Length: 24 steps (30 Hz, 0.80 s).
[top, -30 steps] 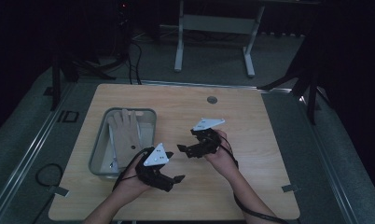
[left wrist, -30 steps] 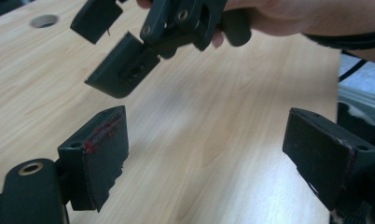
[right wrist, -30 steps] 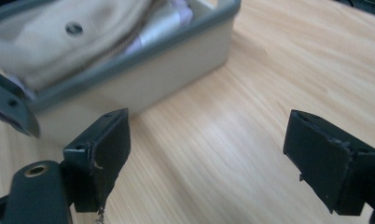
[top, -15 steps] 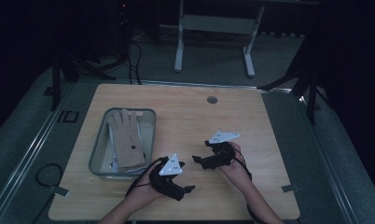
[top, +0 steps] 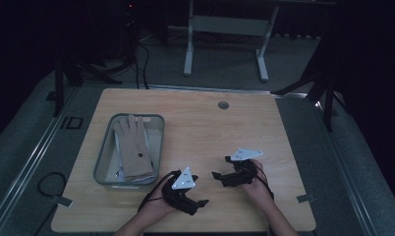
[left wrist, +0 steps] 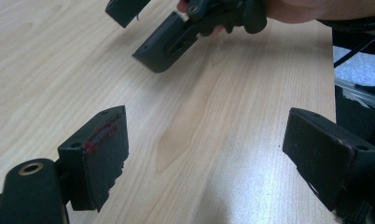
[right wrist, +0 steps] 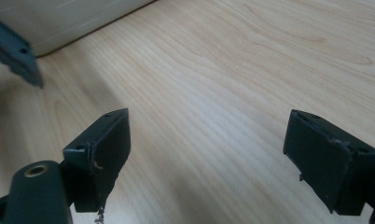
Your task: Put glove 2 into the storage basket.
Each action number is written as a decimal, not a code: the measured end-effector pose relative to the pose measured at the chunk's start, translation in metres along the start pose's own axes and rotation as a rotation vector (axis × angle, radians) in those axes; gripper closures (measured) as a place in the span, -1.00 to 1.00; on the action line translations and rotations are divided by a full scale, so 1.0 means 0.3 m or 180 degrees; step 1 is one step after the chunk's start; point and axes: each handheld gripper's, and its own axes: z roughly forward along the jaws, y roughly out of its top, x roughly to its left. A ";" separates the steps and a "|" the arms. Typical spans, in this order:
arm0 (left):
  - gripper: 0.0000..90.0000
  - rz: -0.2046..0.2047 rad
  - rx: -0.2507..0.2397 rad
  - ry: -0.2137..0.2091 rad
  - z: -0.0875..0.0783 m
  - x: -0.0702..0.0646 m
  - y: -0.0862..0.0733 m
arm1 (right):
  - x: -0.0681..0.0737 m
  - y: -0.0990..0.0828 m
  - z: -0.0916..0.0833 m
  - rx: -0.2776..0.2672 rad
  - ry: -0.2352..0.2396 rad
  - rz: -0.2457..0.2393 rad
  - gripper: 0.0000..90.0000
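While both tongs hang wide and empty low over the desk (top: 210, 123), the left tongs (top: 198, 195) sit just beside the bin (top: 103, 167) with the glove (top: 135, 150), the right tongs (top: 221, 173) farther off; in the left gripper view, the right tongs (left wrist: 143, 32) loom close ahead (a clash is likely); in the right gripper view, the bin (right wrist: 59, 23) lies beyond the pads, so a hasty reach could knock its wall

Wooden table (top: 205, 123), grey bin (top: 103, 164) on left

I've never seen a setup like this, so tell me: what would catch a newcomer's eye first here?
Probably the two black hand-held claws low over the near edge of the wooden table, the left claw and right claw facing each other with jaws apart and nothing between them. Next, the grey bin at the table's left, with a beige glove lying flat inside it.
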 end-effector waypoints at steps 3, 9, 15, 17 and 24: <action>-0.68 0.0001 0.0009 -0.0017 0.008 -0.002 -0.009 | -0.005 -0.029 -0.013 0.0005 -0.0018 0.0004 -0.68; -0.68 -0.0059 0.0008 -0.0087 0.018 0.003 -0.033 | -0.021 -0.086 -0.046 -0.0042 -0.0174 0.0101 -0.68; -0.68 -0.0037 0.0033 -0.0090 0.025 0.002 -0.042 | -0.032 -0.121 -0.087 -0.0081 -0.0225 0.0153 -0.68; -0.68 -0.0047 0.0023 -0.0093 0.024 0.001 -0.047 | -0.037 -0.130 -0.101 -0.0103 -0.0242 0.0162 -0.69; -0.68 -0.0051 0.0034 -0.0126 0.025 0.001 -0.062 | -0.047 -0.136 -0.099 -0.0079 -0.0288 0.0182 -0.69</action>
